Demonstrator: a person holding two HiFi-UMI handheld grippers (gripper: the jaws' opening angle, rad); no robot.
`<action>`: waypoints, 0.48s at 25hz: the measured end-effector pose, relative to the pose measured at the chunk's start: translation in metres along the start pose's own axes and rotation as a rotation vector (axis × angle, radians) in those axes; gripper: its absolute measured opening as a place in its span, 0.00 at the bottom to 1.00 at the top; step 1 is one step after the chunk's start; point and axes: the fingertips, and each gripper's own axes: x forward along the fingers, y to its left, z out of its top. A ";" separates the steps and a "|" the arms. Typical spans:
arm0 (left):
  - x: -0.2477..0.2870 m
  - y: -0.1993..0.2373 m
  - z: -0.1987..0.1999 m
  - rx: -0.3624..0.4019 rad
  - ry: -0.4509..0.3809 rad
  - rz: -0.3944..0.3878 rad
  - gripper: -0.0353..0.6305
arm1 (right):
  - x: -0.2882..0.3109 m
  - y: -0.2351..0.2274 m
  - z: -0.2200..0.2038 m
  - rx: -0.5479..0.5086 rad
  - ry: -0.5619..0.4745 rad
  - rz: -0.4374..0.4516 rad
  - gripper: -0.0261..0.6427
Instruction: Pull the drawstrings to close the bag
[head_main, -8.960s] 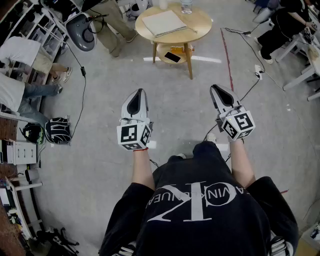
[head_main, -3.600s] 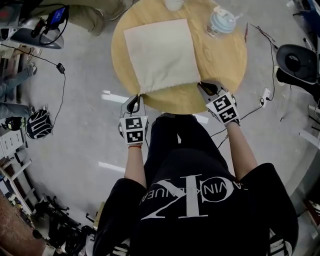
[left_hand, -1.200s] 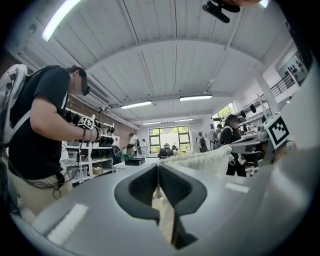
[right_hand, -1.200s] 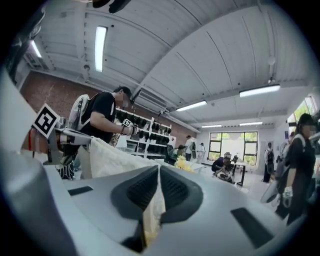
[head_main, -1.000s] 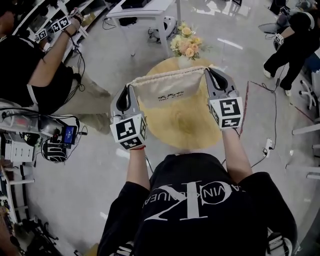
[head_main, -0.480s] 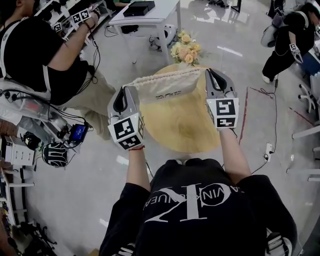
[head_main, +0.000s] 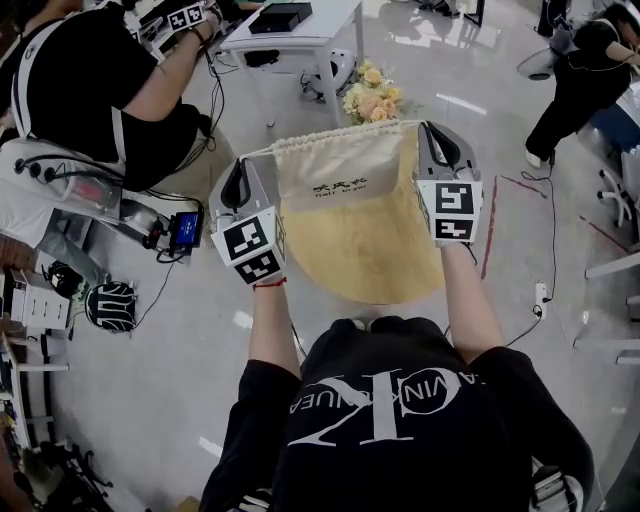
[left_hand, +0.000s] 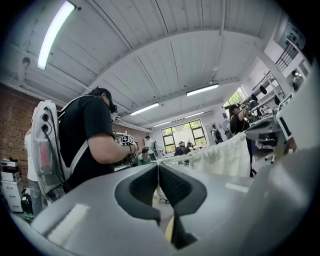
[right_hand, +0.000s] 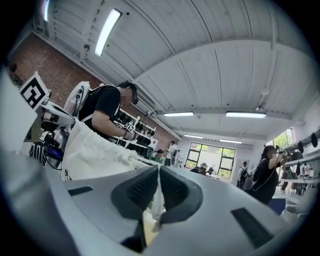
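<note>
Round wooden worktop (head_main: 350, 265) lies below, with a bunch of flowers (head_main: 368, 92) at its 12 o'clock edge. Over it hangs the cream bag (head_main: 335, 175), lifted clear of the wood, its mouth puckered along the top. At the bag's 9 o'clock the left claw (head_main: 243, 165) is clenched on the drawstring (head_main: 262, 150), which runs taut to the bag's top corner. At 3 o'clock the right claw (head_main: 427, 130) is clenched on the drawstring's other end, right against the gathered corner.

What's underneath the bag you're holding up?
The round wooden table is below the bag. The bag covers the table's far edge, so anything there is hidden.
</note>
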 end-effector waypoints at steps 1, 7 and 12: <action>0.001 0.001 0.002 0.002 0.001 0.001 0.08 | 0.001 -0.003 0.002 -0.006 -0.002 -0.005 0.07; 0.003 0.012 -0.009 -0.034 0.030 0.012 0.08 | 0.006 -0.014 -0.003 -0.016 0.015 -0.022 0.07; 0.003 0.022 -0.018 -0.046 0.052 0.035 0.07 | 0.006 -0.022 -0.014 0.018 0.048 -0.045 0.07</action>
